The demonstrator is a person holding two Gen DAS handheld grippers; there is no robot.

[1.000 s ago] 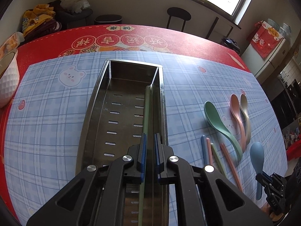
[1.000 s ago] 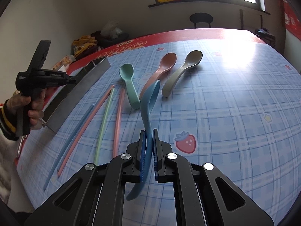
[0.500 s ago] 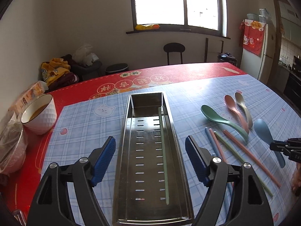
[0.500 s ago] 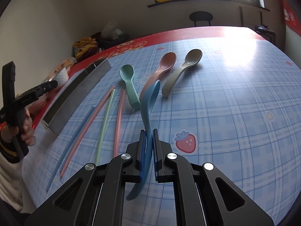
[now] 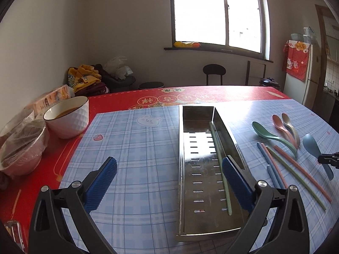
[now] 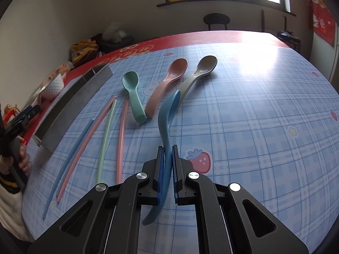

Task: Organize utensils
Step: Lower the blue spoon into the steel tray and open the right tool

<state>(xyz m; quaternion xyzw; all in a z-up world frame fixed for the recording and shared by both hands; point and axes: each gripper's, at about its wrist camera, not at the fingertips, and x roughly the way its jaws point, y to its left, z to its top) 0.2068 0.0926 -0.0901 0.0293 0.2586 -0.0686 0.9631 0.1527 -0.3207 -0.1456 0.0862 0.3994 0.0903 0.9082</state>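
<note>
- Ahead of us a bright window (image 5: 218, 12) sits in a pale wall, with a dark stool (image 5: 214, 73) below it, and the surface (image 5: 131, 148) wears a blue plaid mat over a red cloth.
- Our left gripper (image 5: 169, 173) is spreading its jaws wide, and we see nothing between the blue pads.
- Under and just beyond it lies the long metal tray (image 5: 186, 148), with one green chopstick (image 5: 220, 165) lying inside along its right wall.
- Our right gripper (image 6: 167, 169) has its jaws pressed onto the handle of the blue spoon (image 6: 168, 114), whose bowl is tilted up off the mat.
- Right of the tray, loose on the mat, we count a blue chopstick (image 6: 70, 158), two pink chopsticks (image 6: 84, 146) and a second green chopstick (image 6: 107, 135).
- Beyond them rest the green spoon (image 6: 132, 89), the pink spoon (image 6: 167, 82) and the grey spoon (image 6: 199, 74), side by side.
- At the far left stands a white bowl (image 5: 67, 118) holding what may be a brown liquid, though the view there is dim.
- Beside it are wrapped bowls (image 5: 21, 146) under plastic film.
</note>
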